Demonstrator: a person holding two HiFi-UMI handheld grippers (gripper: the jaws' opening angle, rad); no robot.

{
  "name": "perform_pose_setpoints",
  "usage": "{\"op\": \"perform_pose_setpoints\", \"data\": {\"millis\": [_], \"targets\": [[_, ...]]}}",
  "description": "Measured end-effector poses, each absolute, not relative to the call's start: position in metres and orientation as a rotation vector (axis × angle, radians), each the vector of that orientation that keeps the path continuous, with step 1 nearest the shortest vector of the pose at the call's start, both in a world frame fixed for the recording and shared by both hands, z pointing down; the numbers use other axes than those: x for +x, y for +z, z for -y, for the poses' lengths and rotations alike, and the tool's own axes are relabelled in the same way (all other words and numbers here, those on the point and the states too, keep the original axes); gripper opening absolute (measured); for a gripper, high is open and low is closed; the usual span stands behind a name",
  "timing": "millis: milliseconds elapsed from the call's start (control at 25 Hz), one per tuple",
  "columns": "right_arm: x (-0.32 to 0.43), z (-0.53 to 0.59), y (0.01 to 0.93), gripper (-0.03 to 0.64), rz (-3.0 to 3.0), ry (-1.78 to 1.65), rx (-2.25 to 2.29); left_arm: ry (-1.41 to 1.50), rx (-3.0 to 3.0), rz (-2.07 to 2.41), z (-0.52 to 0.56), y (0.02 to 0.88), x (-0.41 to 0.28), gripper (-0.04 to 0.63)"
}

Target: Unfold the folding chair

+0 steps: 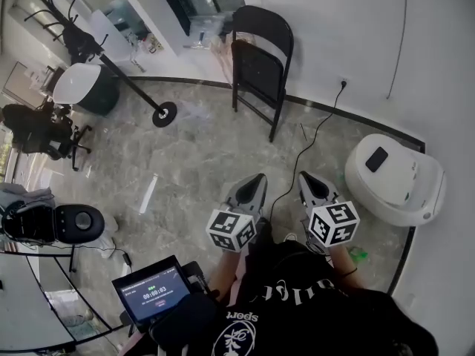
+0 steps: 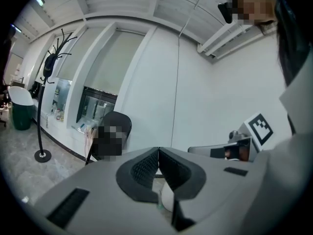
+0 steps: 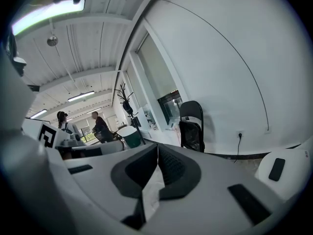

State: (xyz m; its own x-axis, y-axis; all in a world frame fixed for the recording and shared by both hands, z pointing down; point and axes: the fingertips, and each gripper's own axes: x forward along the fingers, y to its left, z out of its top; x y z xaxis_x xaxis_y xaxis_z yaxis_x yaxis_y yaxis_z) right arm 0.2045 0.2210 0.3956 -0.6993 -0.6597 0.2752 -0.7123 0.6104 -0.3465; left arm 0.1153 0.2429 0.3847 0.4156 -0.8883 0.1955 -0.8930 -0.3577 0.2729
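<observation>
Bare floor (image 1: 208, 162) runs from the left gripper (image 1: 254, 180) and right gripper (image 1: 309, 178), both with jaws together, up to the chair (image 1: 261, 61) standing at the wall. A black cable (image 1: 300, 154) lies along this lane, flat on the floor. Right flank: white bin (image 1: 397, 176) near the right gripper. Left flank: coat stand (image 1: 164, 114), its round base near the chair; office chair (image 1: 41, 128) well apart, farther left.
</observation>
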Motion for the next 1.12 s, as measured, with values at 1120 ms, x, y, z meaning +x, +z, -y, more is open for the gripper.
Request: {"op": "perform_pose_setpoints", "data": {"millis": [1120], "targets": [[0.08,-0.017,0.393,0.015,2.625,0.709,1.336,0.096,2.471,1.407,-0.036,0.387,-0.031,0.005]]}}
